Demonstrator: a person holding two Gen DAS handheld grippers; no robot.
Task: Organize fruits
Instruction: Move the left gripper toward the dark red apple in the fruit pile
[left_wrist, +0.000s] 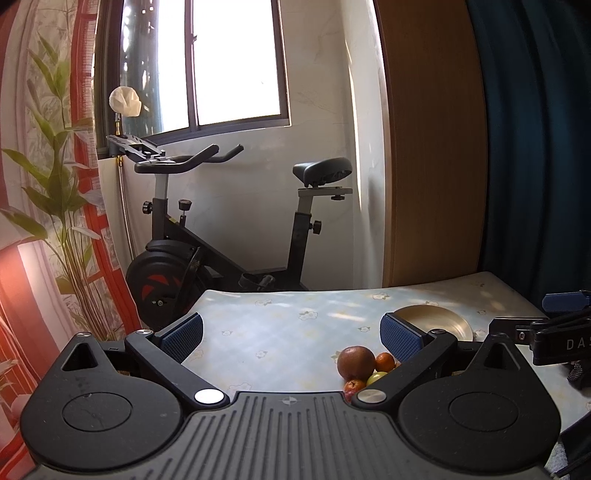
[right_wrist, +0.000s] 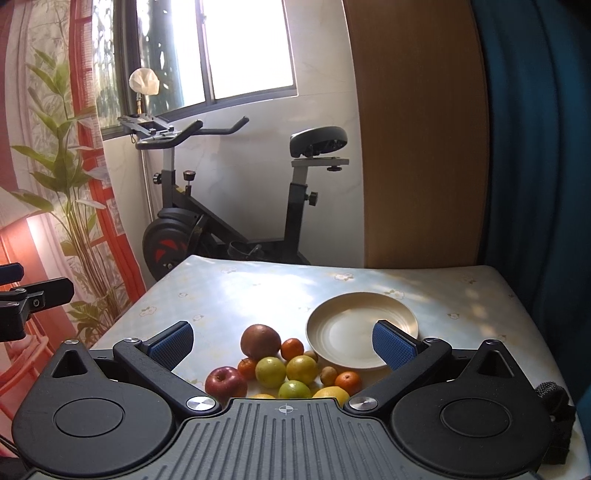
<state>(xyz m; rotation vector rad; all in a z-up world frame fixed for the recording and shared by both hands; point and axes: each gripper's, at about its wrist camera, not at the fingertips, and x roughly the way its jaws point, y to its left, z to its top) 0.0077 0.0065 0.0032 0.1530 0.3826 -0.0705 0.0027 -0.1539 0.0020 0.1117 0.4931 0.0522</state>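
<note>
Worktop (right_wrist: 258, 291): far half bare, open for passage. Near edge: fruit pile (right_wrist: 284, 365) packed tight, pieces touching, plate (right_wrist: 369, 314) just beside it on the right. Exercise bike (right_wrist: 236, 206) stands beyond the far edge.

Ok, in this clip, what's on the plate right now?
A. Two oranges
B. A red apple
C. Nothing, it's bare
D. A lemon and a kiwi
C: in the right wrist view the plate holds nothing, and the fruits, the red apple among them, all lie on the table beside it.
</note>
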